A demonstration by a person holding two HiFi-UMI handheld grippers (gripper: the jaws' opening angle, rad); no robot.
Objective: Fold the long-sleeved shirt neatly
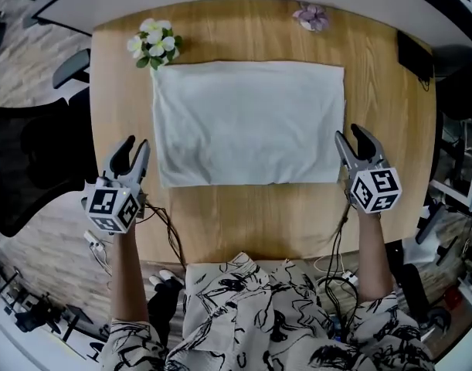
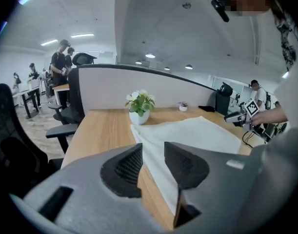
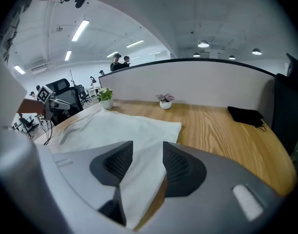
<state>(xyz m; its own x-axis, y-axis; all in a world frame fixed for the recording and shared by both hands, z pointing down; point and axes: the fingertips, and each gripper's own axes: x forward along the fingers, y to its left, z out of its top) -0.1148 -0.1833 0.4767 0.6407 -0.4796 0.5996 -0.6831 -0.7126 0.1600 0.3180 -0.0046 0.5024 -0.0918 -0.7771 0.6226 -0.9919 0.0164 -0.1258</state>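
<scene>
White shirt (image 1: pixel 249 122) flat on table (image 1: pixel 220 222) — left hand-held gripper (image 1: pixel 137 142) and right hand-held gripper (image 1: pixel 347 132) parted, empty.

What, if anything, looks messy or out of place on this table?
Nothing stands out. The white shirt lies folded in a flat, even rectangle on the wooden table; the white-flowered plant and the pink-flowered plant stand upright behind it.

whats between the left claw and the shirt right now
Only a narrow strip of bare wooden table separates the left claw from the shirt. The claw is open and off the cloth. The head view shows it.
</scene>
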